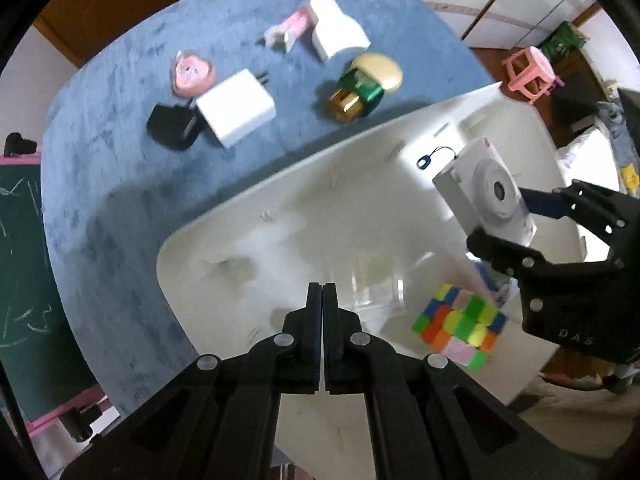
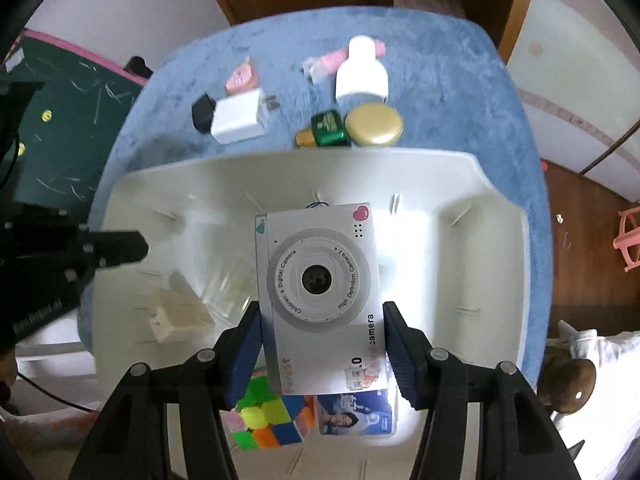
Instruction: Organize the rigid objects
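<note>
left hand-held gripper [image 1: 322,300]: black linkage, silver rivets | right hand-held gripper [image 2: 320,344]: black, blue pads, "DAS" lettering

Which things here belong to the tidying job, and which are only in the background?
Job: camera held by right gripper, white bin, cube, white charger, green bottle, white bottle, left gripper.

Background: pink stool, chalkboard.

Blue-covered table [image 2: 460,76] carries white tub [image 2: 496,216], chargers [image 2: 239,120], bottles [image 2: 362,74], gold-lidded jar [image 2: 374,124]
</note>
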`<state>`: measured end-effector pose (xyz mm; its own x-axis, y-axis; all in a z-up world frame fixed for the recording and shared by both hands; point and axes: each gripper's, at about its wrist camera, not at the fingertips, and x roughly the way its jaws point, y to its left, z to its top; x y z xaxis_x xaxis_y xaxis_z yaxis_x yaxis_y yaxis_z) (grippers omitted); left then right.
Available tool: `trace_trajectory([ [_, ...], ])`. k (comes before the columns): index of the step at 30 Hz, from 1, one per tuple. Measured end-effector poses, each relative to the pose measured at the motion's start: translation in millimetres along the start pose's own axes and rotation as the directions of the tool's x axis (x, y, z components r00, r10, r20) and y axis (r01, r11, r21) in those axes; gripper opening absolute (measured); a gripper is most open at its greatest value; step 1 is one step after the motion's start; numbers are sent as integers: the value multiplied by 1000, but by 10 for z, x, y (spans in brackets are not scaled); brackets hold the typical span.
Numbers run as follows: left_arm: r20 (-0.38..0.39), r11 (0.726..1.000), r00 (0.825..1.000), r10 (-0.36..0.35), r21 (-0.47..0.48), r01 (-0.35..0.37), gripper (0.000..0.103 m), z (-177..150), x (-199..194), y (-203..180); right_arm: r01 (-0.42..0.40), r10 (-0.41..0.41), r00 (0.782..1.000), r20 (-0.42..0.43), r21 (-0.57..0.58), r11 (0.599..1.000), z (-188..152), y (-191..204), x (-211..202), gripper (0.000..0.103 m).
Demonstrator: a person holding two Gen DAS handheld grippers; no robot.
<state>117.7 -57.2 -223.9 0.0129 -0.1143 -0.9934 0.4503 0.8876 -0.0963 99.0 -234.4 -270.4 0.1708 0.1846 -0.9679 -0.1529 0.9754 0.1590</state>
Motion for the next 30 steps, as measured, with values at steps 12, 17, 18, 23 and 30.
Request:
trace_trajectory([
  [12,43,996,998,34,-78,-31,77,-40,19,107,-2,4,999,34,-47,999,0,64,-8,74],
  [17,62,996,998,15,-91,-9,77,-15,-60,142,-2,6,999,45,-73,997,40,37,-119,74],
  [18,68,996,998,17,-92,-10,77,-9,-86,148,-2,6,999,51,-72,997,43,23,-143,74],
  [23,109,995,994,10,-102,1,77,100,-235,195,-6,11,997,77,-64,998,95,-34,-255,74],
  [30,175,989,985,-12,-143,37,77,294,-451,332,-15,21,994,111,-55,998,162,-115,-415,74],
])
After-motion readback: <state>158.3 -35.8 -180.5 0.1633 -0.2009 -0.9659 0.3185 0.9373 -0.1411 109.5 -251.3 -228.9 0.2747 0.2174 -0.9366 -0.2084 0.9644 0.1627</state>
